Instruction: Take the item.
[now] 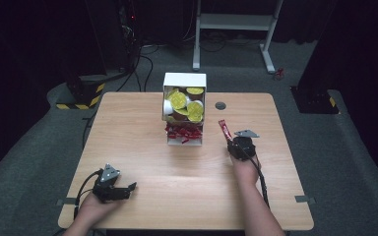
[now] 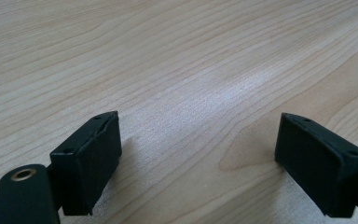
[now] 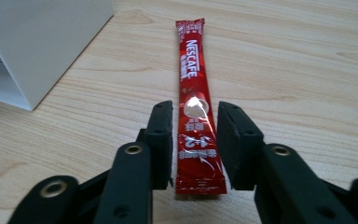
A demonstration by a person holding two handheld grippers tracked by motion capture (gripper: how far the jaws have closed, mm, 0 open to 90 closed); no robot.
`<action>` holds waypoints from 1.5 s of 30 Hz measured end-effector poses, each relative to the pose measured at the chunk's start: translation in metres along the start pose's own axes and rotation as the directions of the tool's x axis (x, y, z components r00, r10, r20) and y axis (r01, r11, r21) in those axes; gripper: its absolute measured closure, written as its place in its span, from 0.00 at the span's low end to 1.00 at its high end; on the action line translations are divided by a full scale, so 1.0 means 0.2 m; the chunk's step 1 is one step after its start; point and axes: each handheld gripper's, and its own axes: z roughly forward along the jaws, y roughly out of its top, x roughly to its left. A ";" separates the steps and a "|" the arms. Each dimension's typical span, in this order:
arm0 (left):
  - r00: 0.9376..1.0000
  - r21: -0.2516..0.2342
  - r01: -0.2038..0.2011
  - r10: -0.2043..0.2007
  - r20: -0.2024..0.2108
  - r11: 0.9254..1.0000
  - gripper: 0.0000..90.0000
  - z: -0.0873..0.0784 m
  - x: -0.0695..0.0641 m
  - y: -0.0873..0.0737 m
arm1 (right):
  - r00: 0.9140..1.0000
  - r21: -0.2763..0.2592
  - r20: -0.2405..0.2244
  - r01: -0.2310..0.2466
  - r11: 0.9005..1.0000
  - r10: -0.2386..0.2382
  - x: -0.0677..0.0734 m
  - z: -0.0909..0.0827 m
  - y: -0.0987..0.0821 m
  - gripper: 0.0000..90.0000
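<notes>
Nearest the lens in the right gripper view, the right gripper (image 3: 195, 140) straddles a red coffee stick sachet (image 3: 193, 107) lying flat on the wooden table (image 3: 307, 70); its jaws stand slightly apart, their pads just off the glossy foil. The narrow sachet runs lengthwise from the frame's lower centre to upper centre, beside a white box (image 3: 37, 42) at upper left. In the high view, lower left, the left gripper (image 1: 128, 189) rests with jaws wide, nothing between them.
</notes>
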 end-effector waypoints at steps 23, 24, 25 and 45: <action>1.000 0.001 0.002 -0.002 0.003 1.000 0.16 0.00 0.00 0.00 | 0.998 -0.013 -0.060 -0.010 1.000 0.009 0.06 -0.12 0.02 0.41; 1.000 0.001 0.002 -0.002 0.004 1.000 0.16 0.00 0.00 0.00 | 0.998 -0.016 -0.065 -0.017 1.000 0.016 0.07 -0.12 0.02 0.40; 1.000 0.001 0.001 -0.001 0.004 1.000 0.16 0.00 0.00 0.00 | 0.998 -0.016 -0.068 -0.018 1.000 0.017 0.07 -0.13 0.01 0.38; 1.000 0.001 -0.003 0.003 0.005 1.000 0.16 0.00 0.00 0.00 | 0.993 -0.056 -0.117 0.022 0.998 -0.029 0.16 -0.35 -0.12 0.29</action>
